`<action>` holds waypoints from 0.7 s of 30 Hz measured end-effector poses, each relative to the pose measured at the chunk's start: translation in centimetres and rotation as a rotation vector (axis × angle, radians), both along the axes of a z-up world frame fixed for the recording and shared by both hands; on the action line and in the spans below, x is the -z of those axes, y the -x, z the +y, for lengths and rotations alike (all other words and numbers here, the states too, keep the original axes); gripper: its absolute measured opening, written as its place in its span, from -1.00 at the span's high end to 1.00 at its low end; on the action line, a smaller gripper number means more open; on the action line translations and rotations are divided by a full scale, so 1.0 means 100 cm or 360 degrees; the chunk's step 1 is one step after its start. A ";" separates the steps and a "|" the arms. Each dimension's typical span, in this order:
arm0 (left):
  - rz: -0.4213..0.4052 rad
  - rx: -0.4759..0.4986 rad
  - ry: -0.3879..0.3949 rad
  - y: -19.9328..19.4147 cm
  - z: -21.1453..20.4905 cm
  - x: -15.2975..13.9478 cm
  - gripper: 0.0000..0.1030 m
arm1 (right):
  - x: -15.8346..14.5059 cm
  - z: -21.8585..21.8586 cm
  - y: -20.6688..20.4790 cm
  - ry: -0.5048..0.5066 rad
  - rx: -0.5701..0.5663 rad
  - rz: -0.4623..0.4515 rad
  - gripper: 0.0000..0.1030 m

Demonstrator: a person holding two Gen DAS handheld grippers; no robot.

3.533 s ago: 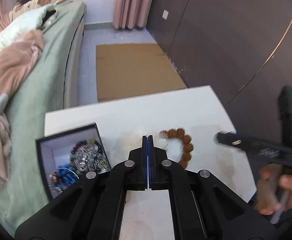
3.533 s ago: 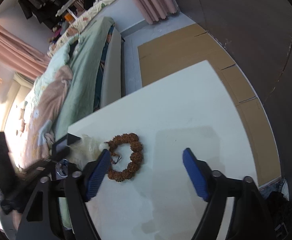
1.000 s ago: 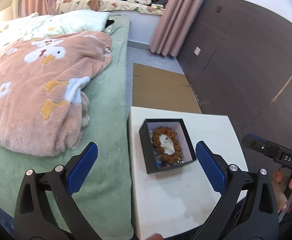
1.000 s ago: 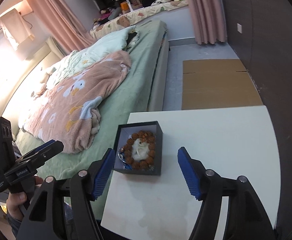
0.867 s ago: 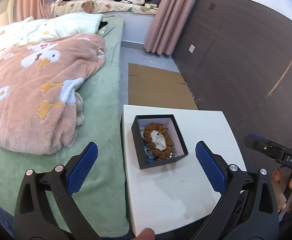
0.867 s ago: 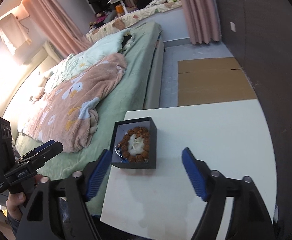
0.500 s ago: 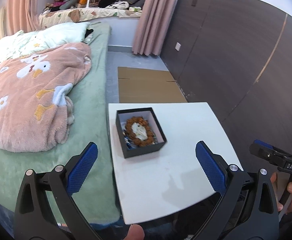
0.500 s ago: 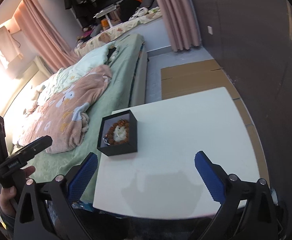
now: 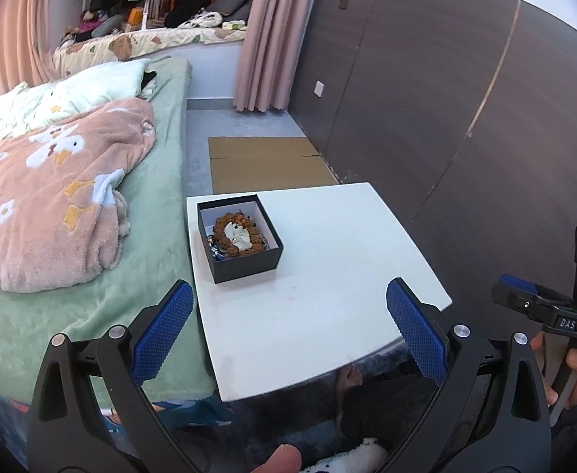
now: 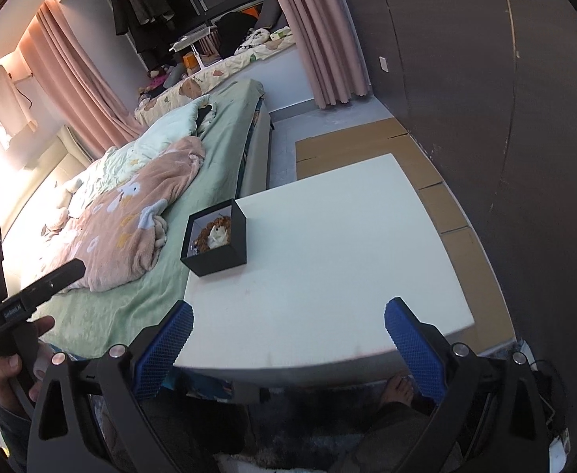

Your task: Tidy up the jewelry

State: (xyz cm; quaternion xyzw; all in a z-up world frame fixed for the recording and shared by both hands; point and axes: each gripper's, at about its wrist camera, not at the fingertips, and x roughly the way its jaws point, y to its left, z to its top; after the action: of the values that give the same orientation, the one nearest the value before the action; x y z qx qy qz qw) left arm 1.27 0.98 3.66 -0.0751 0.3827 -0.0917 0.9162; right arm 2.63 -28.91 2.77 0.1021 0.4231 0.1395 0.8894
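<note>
Well ahead of each spread, empty hand-held gripper (image 9: 288, 319) (image 10: 288, 331) sits the jewelry box (image 9: 245, 254).

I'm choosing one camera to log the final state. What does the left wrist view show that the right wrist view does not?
Only the left wrist view looks down into the black box, showing the whole brown bead bracelet above darker jewelry. Only the right wrist view shows the box's tall outer walls, which hide part of the bracelet. Both show the box at the bed-side edge of the white table, with the left gripper and right gripper open and holding nothing.
</note>
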 end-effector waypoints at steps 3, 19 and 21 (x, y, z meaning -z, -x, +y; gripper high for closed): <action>-0.0020 0.0019 -0.0024 0.009 -0.006 -0.007 -0.90 | -0.007 -0.007 0.012 -0.0004 0.0013 -0.0031 -0.85; -0.0062 0.0041 -0.0084 0.039 -0.024 -0.018 -0.90 | -0.018 -0.026 0.050 -0.0023 0.0045 -0.0086 -0.85; -0.0068 0.0040 -0.0089 0.040 -0.025 -0.020 -0.90 | -0.018 -0.027 0.051 -0.0022 0.0048 -0.0086 -0.85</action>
State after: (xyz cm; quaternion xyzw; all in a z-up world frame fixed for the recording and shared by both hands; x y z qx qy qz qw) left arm -2.76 -1.49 5.65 -0.0429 0.3664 -0.0940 0.9247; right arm -2.52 -31.57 4.56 0.1107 0.3962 0.1317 0.9019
